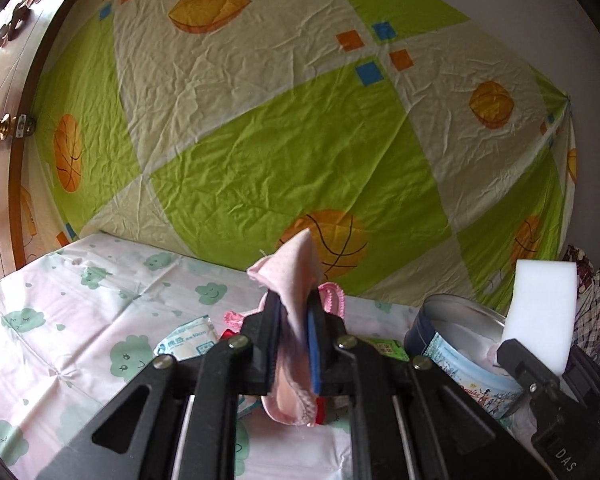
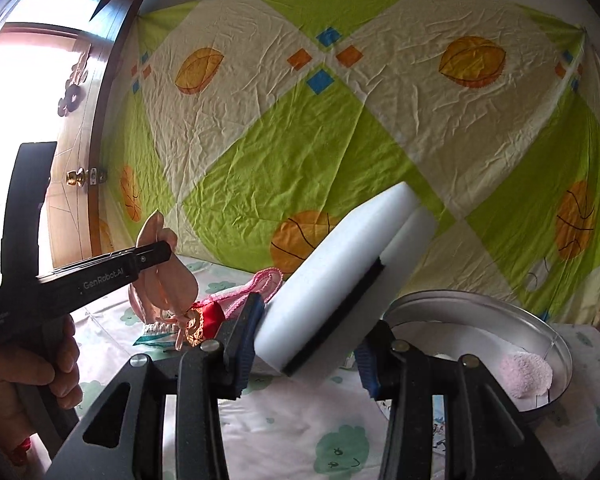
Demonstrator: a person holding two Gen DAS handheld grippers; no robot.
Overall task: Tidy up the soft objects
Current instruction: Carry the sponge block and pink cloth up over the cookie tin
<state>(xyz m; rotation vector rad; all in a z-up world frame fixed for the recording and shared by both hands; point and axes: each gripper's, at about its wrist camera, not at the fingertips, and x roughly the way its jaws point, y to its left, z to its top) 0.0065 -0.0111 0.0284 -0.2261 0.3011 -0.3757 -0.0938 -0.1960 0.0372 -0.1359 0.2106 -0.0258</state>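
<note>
My left gripper (image 1: 294, 320) is shut on a pink cloth (image 1: 292, 276) and holds it above the bed; it also shows in the right wrist view (image 2: 162, 256) with the pink cloth (image 2: 168, 288) hanging from it. My right gripper (image 2: 312, 332) is shut on a white sponge block (image 2: 340, 280), held tilted above the bed; the sponge block also shows in the left wrist view (image 1: 542, 312). A round metal tin (image 2: 556, 344) stands at the right with a pink fluffy piece (image 2: 526, 374) inside; the tin shows in the left wrist view too (image 1: 456, 356).
Pink knitted items (image 2: 260, 284) and a red piece (image 2: 212, 316) lie on the cloud-print sheet (image 1: 80, 320). A white packet (image 1: 188, 340) lies near them. A green and cream sheet (image 1: 260, 140) hangs behind. A wooden door (image 2: 72, 176) stands at the left.
</note>
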